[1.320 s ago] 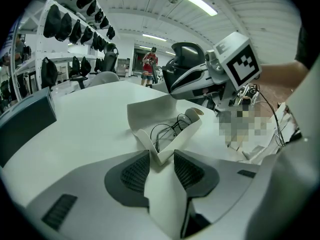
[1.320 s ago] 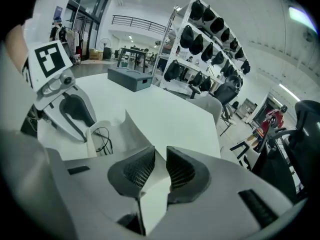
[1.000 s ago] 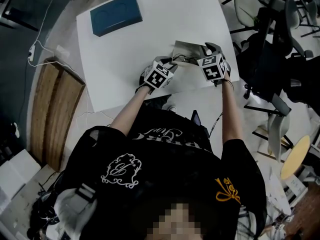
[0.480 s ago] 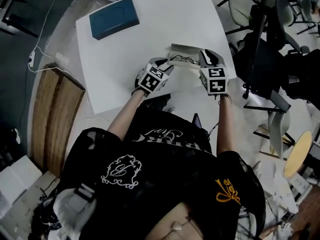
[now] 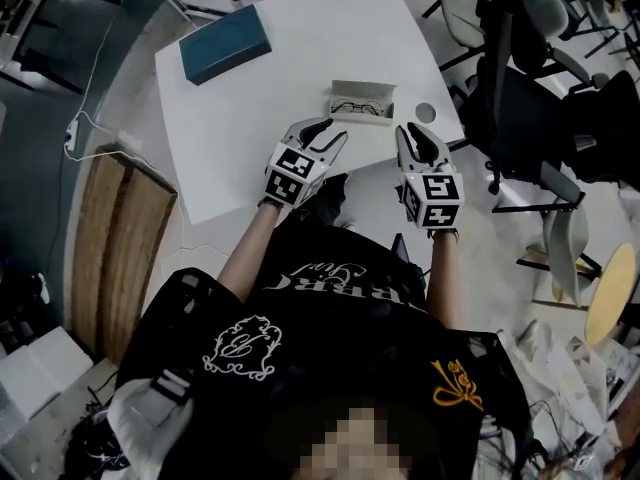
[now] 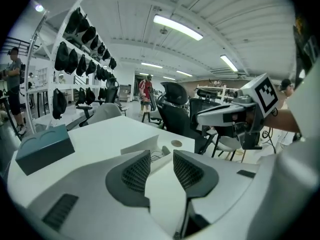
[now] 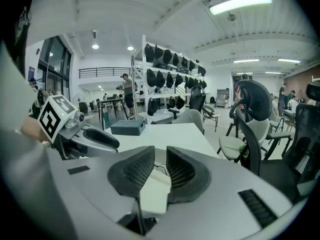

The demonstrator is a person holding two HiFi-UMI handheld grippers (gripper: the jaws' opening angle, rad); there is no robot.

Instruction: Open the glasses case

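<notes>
Blue box (image 5: 226,40): sits at the far left corner of the white desk (image 5: 250,128), well apart from everything else and out of harm's way.

Left gripper (image 5: 330,133): hovers above the desk's near edge with its jaws standing wide apart and nothing between them. The case lies just beyond its tips.

Glasses case (image 5: 362,101): rests on the desk toward the right near corner, between and a little beyond the two grippers. Its lid stands up and a pair of glasses (image 5: 358,109) lies inside. The opening looks done.

Right gripper (image 5: 413,140): hangs at the desk's right near edge, partly over the floor. Its jaws are drawn close with a narrow gap, and nothing is gripped.

Round disc (image 5: 425,113): a small flat thing near the right edge, just beside the case. What it is cannot be told.

Risk, the lid: either gripper swinging forward again could tip the raised lid shut, undoing the work.

Risk, the edge: the light case lies close to the right side of the desk. A sideways knock from the left gripper's open jaws could push it, the glasses or the disc over.

Risk, the chairs (image 5: 520,88): they crowd the right side, leaving the right gripper little room to swing clear.
</notes>
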